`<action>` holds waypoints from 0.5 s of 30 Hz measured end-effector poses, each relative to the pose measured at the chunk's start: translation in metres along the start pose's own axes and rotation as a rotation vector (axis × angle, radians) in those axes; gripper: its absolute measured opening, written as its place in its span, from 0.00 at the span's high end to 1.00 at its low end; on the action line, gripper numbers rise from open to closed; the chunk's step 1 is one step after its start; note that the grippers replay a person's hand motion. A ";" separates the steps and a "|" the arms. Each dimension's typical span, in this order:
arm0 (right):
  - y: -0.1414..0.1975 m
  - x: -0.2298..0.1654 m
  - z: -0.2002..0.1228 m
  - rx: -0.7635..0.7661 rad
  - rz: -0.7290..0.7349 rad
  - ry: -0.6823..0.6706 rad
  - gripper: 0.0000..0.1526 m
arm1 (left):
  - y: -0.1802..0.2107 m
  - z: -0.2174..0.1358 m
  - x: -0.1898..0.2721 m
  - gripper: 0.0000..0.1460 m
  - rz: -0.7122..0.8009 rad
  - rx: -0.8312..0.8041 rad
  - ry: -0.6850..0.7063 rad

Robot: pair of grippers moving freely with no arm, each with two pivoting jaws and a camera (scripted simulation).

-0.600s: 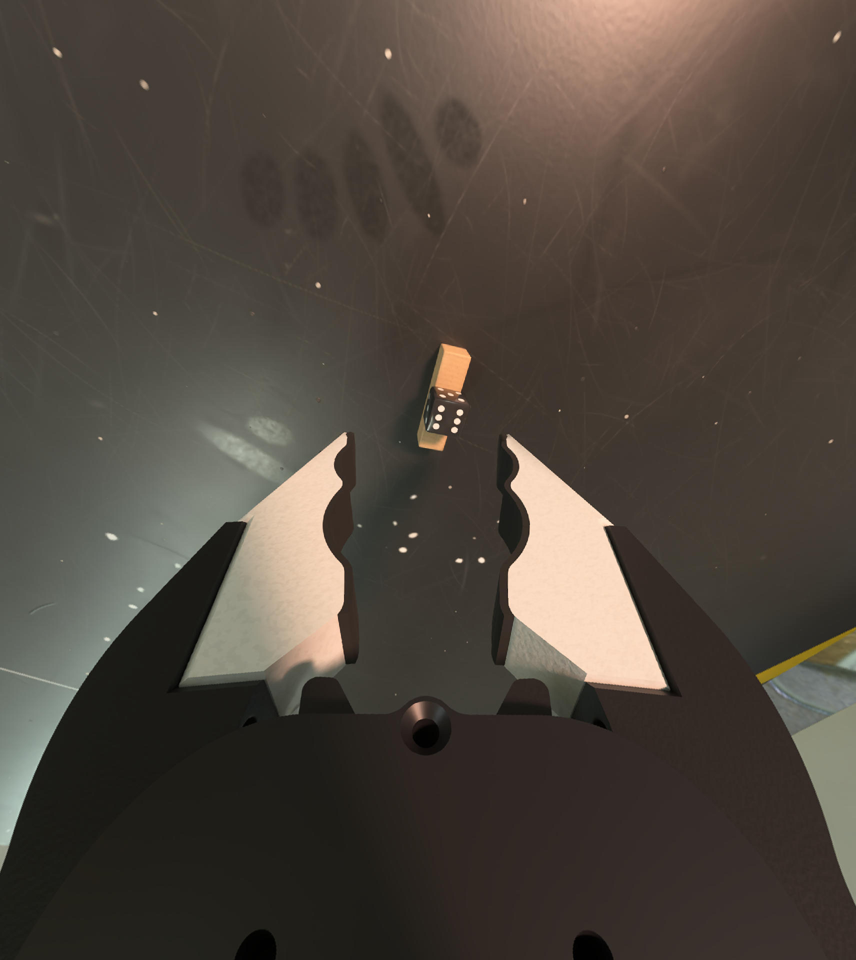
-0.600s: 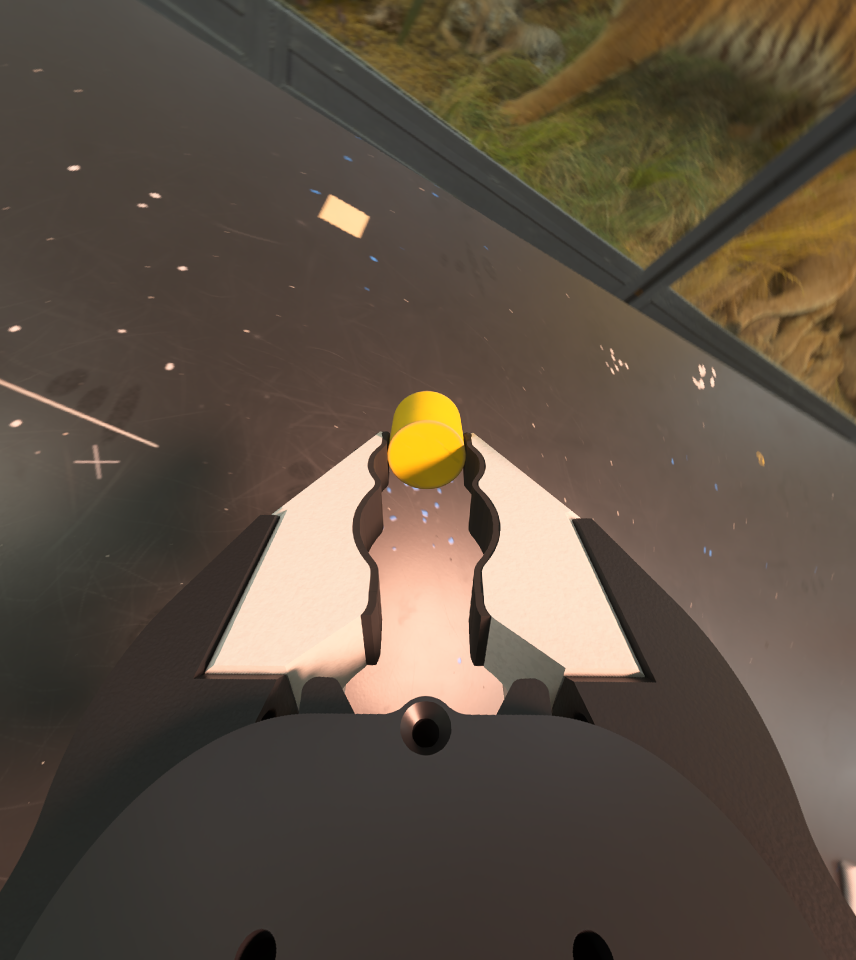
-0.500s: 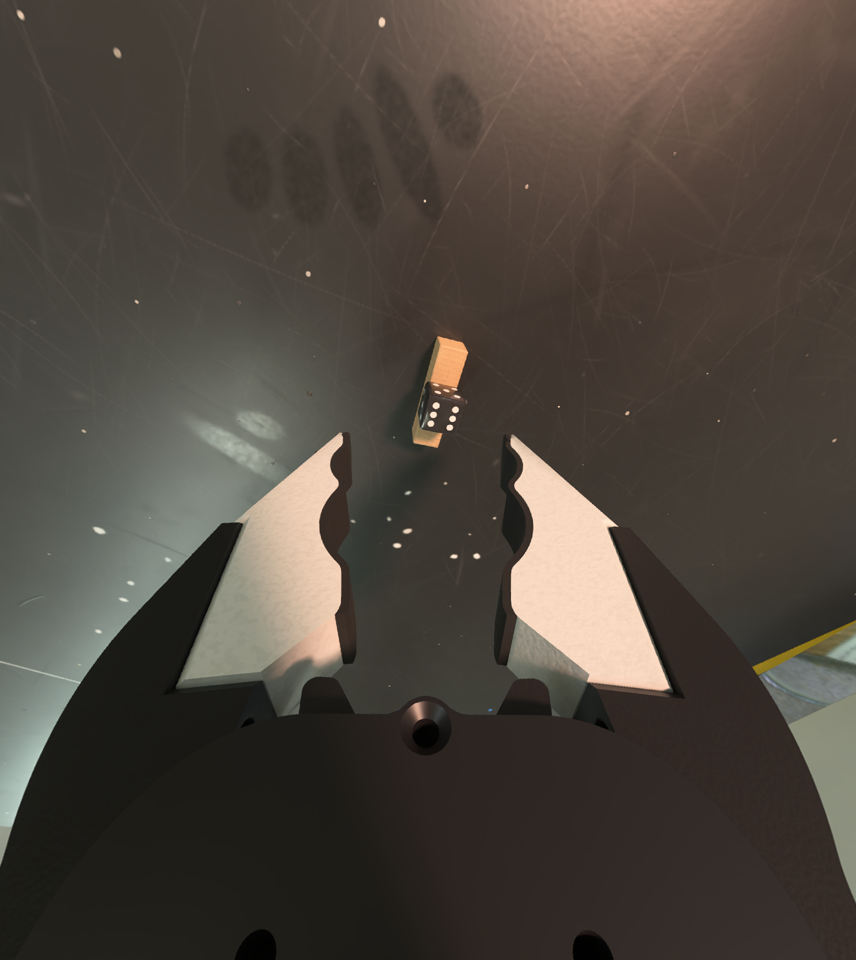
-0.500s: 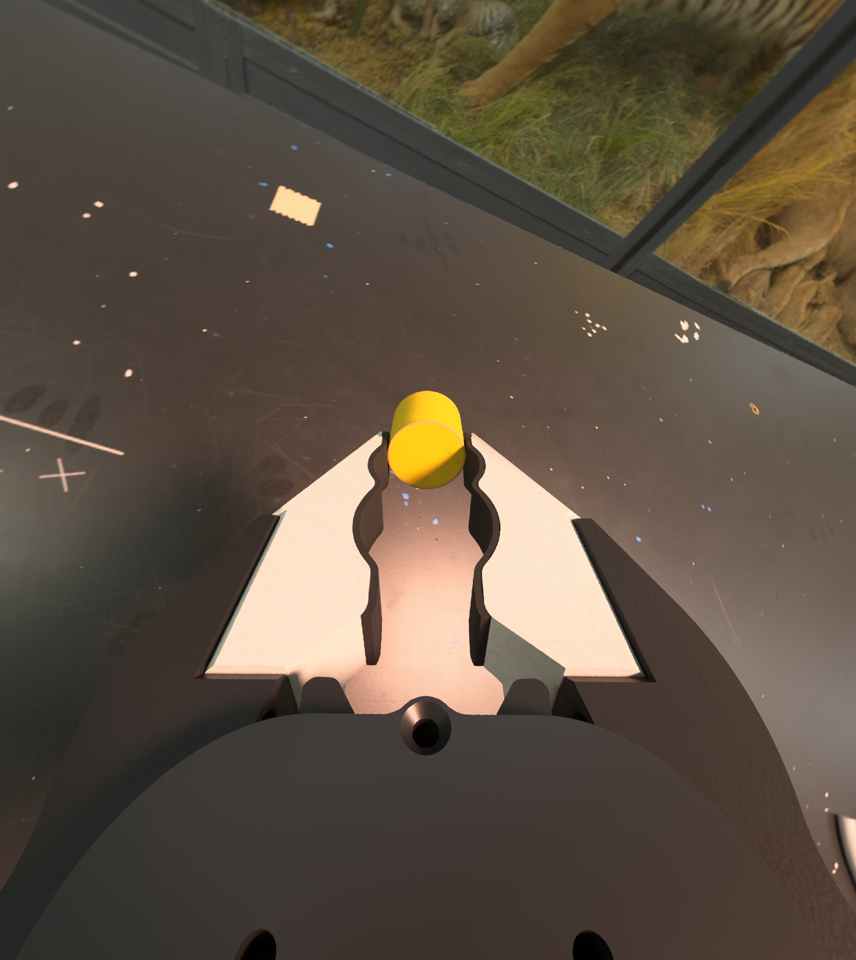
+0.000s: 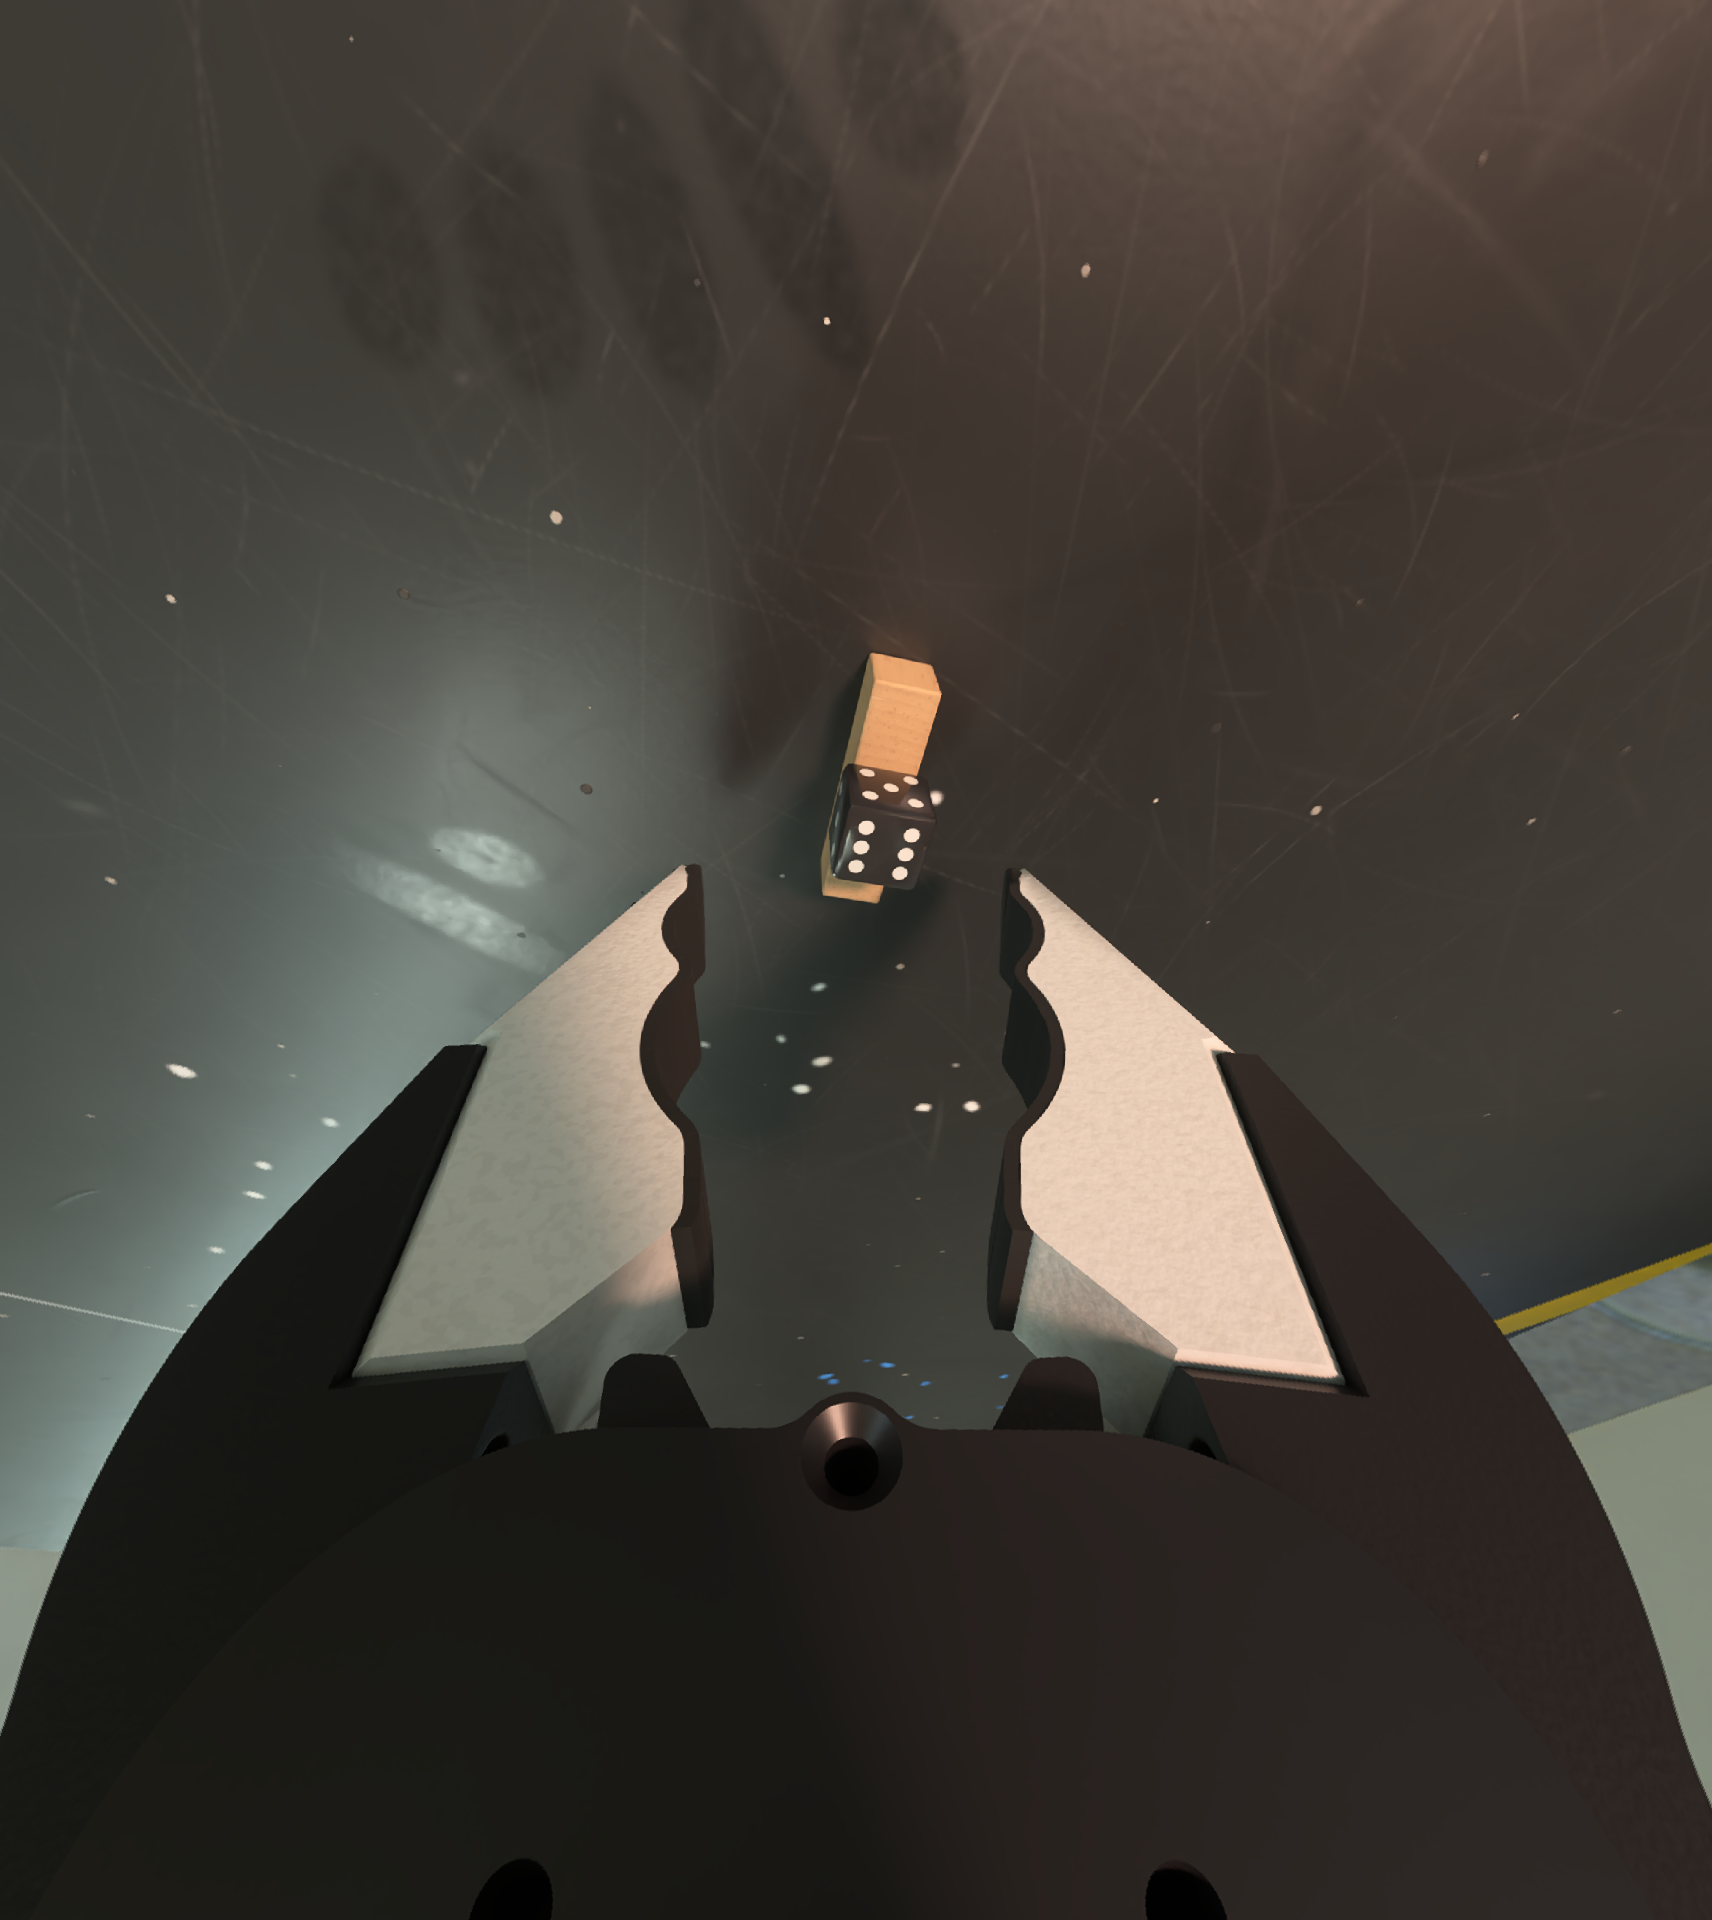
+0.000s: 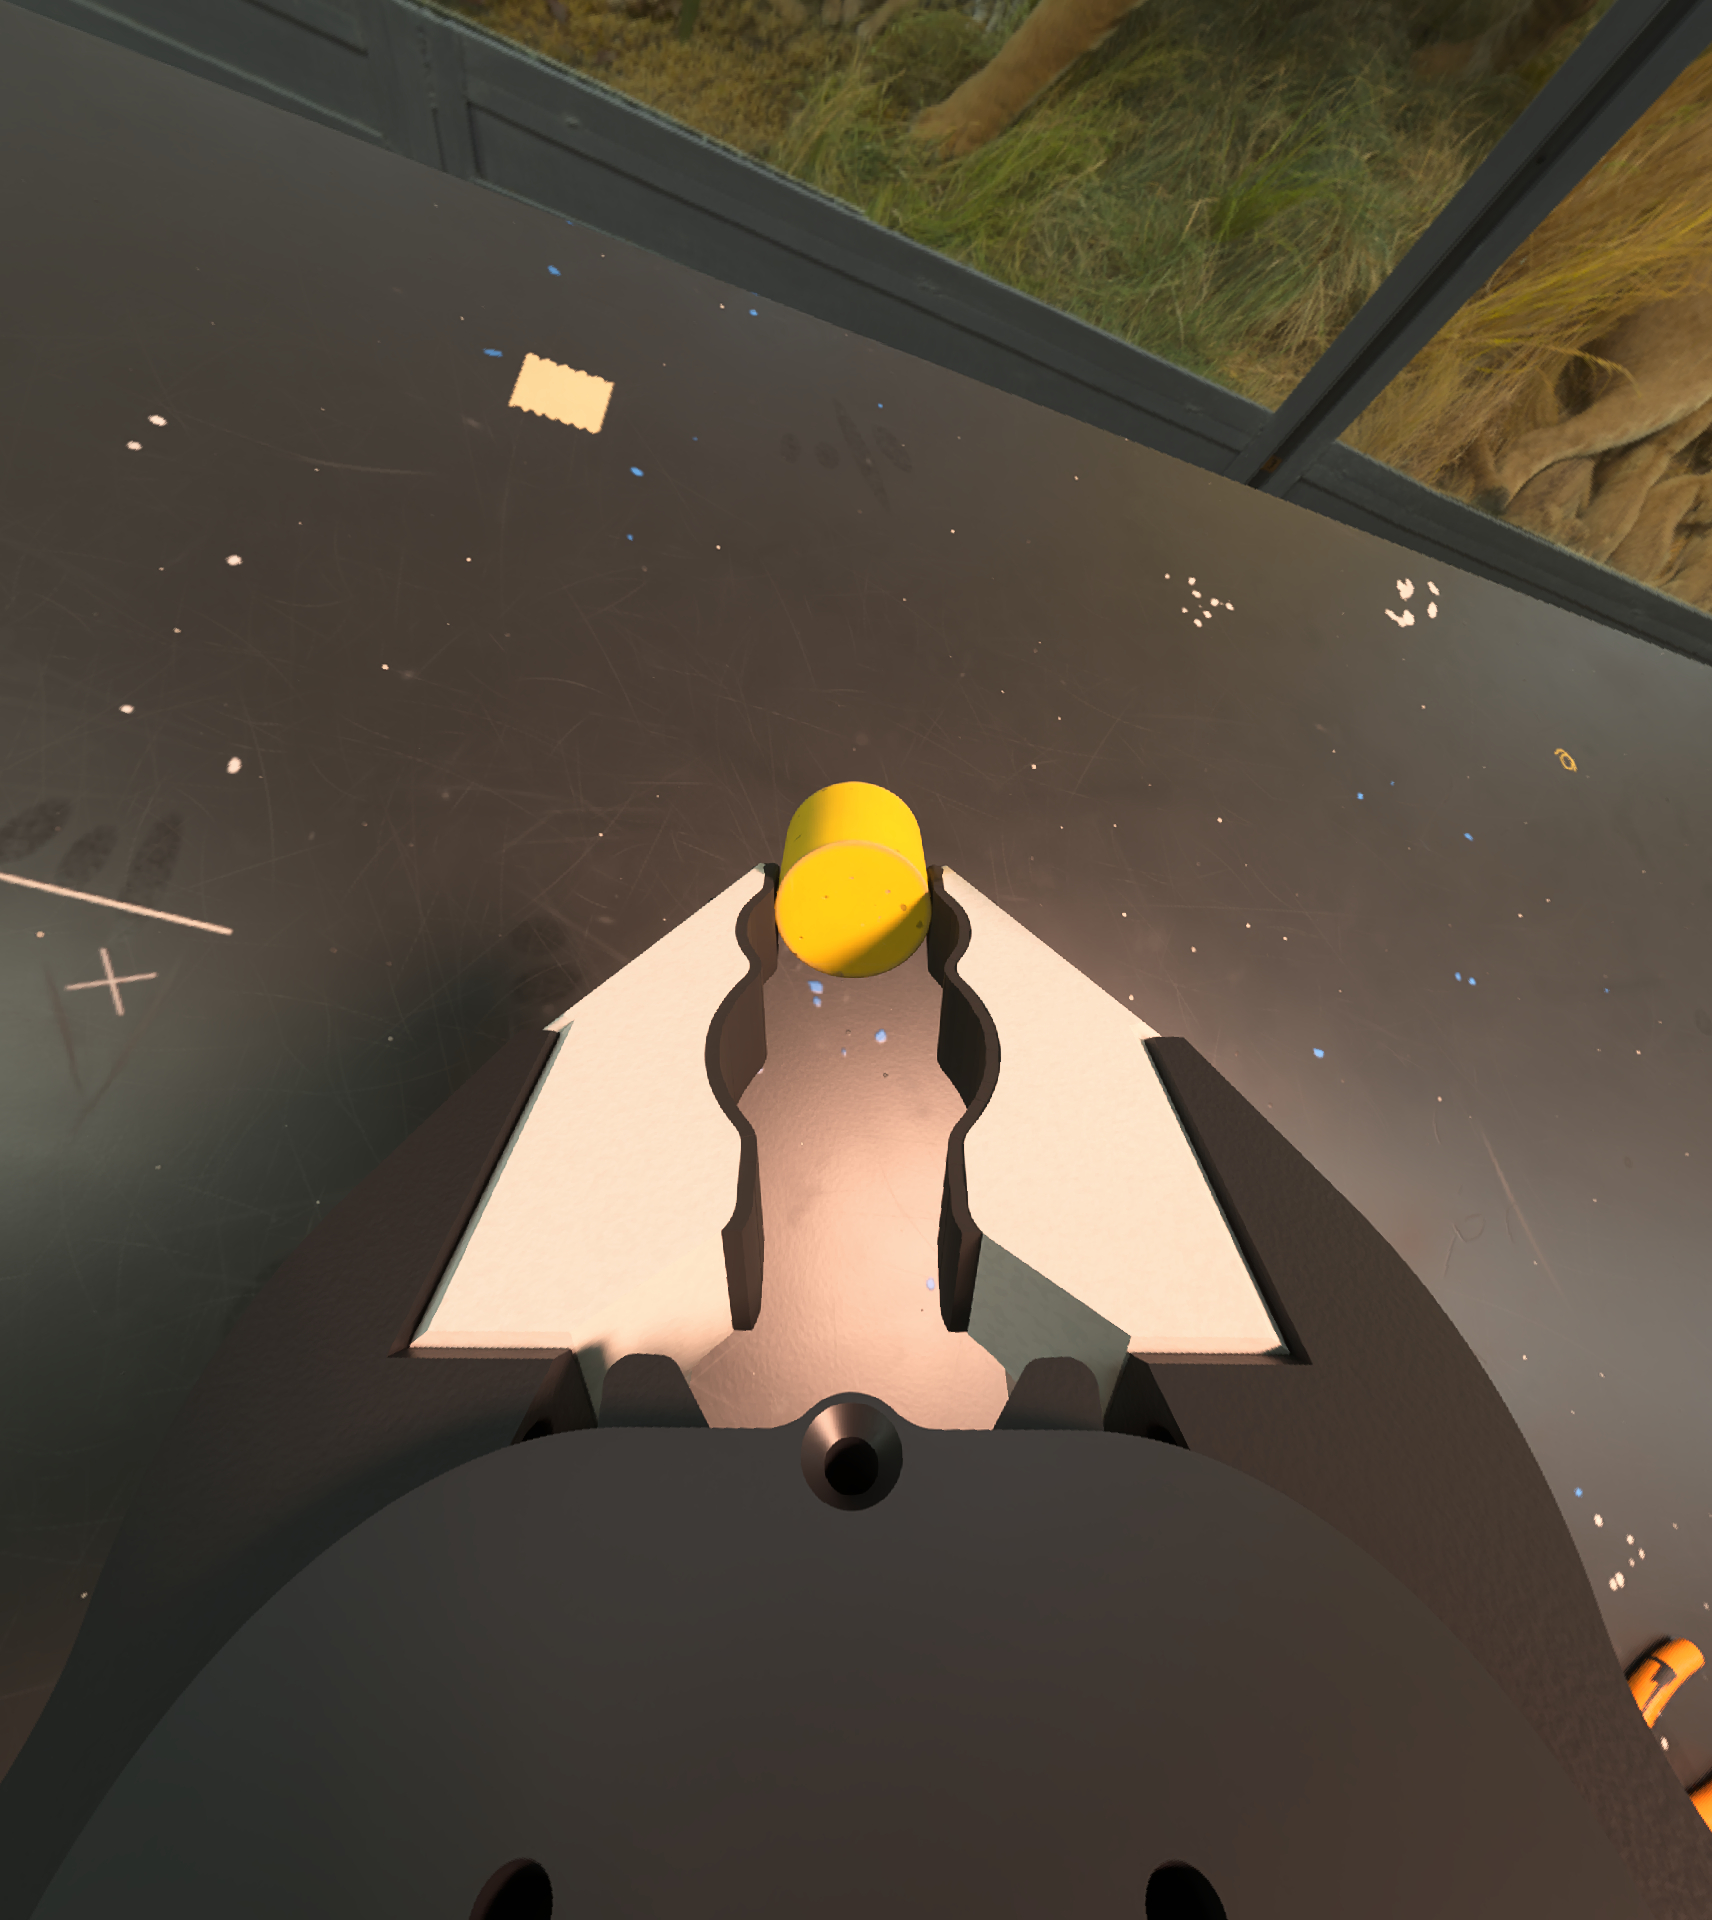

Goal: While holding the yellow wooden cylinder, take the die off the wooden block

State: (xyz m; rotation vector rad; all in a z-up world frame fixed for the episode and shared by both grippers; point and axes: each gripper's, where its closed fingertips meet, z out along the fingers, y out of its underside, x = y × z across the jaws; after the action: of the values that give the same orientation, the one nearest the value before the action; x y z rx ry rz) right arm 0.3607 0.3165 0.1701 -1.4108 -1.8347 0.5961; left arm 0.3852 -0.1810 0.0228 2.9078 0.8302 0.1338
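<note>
Die [image 5: 881, 828] sits on wooden block [image 5: 891, 727]; right tool [image 6: 852, 883] grips yellow cylinder [image 6: 852, 883].

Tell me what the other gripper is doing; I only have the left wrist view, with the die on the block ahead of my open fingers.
Observer: The right gripper is shut on the yellow wooden cylinder, pinched at the fingertips.
Operator: Is the cylinder clear of the table?
Observer: It appears so; the dark tabletop shows well beyond it, with nothing touching the cylinder but the fingers.
Operator: Anything near it that I can't see?
Observer: A pale rectangular patch with wavy edges lies flat on the table farther off, and two orange pieces sit at the lower right edge.
Operator: Are the die and block in that view?
Observer: No, neither shows there.
</note>
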 end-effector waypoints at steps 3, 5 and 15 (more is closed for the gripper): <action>-0.003 -0.004 0.003 0.002 -0.013 -0.011 0.82 | 0.002 0.001 -0.003 0.65 0.053 -0.002 -0.031; -0.005 -0.008 0.005 -0.002 -0.026 -0.018 0.82 | 0.002 0.001 -0.005 0.68 0.060 -0.003 -0.047; -0.012 -0.016 0.012 -0.005 -0.063 -0.024 0.82 | -0.001 0.001 -0.004 0.76 0.131 -0.015 -0.055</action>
State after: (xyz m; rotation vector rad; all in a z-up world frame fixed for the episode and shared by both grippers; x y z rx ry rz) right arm 0.3461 0.2982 0.1676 -1.3494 -1.8934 0.5787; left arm 0.3815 -0.1820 0.0217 2.9357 0.6281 0.0702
